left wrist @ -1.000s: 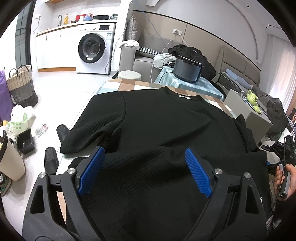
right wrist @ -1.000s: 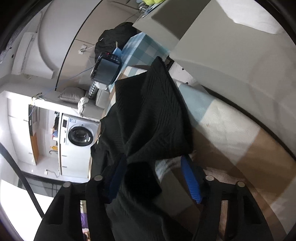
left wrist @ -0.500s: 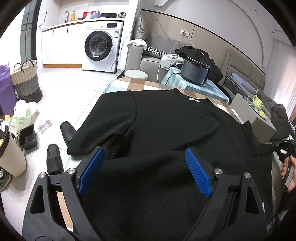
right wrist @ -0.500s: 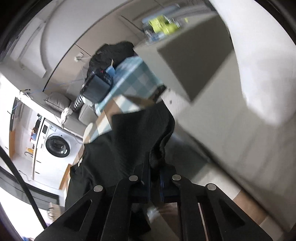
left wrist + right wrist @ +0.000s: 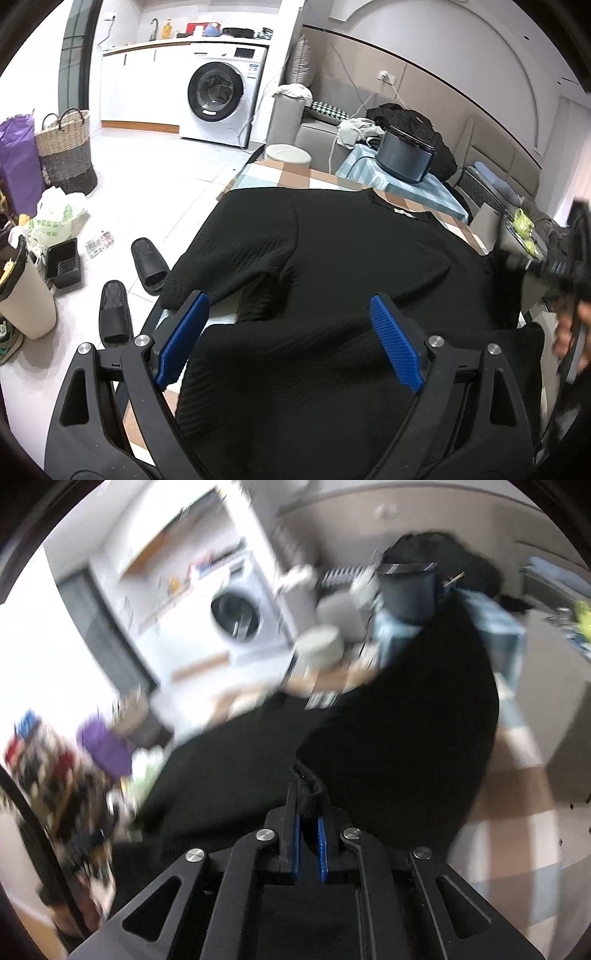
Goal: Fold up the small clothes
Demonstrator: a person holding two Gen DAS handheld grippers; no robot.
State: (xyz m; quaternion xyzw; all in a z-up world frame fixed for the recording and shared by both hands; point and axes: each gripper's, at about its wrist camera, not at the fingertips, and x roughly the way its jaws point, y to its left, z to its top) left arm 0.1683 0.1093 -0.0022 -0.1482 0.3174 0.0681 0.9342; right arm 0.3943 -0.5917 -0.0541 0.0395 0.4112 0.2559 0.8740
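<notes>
A black ribbed short-sleeved top (image 5: 351,258) lies flat on the table with the checked cloth (image 5: 295,177), collar at the far side. My left gripper (image 5: 287,297) hovers open above its near hem with nothing between the blue pads. In the right wrist view, which is blurred, my right gripper (image 5: 308,805) pinches a bunched bit of the black top (image 5: 406,720) on the garment's right side and holds it lifted. Its jaws are opening slightly with the fabric still pressed between them. The left wrist view shows the right gripper (image 5: 569,266) as a blur at the right edge.
On the floor to the left are two black slippers (image 5: 147,264), a woven basket (image 5: 68,147), a bin (image 5: 22,295) and bags. A washing machine (image 5: 218,99) stands at the back. A dark pot (image 5: 404,155) sits on a side table beyond the top.
My right gripper closed on the fabric at the top's right side, rolled upright and rose with it. My left gripper stayed open and drifted a little over the hem.
</notes>
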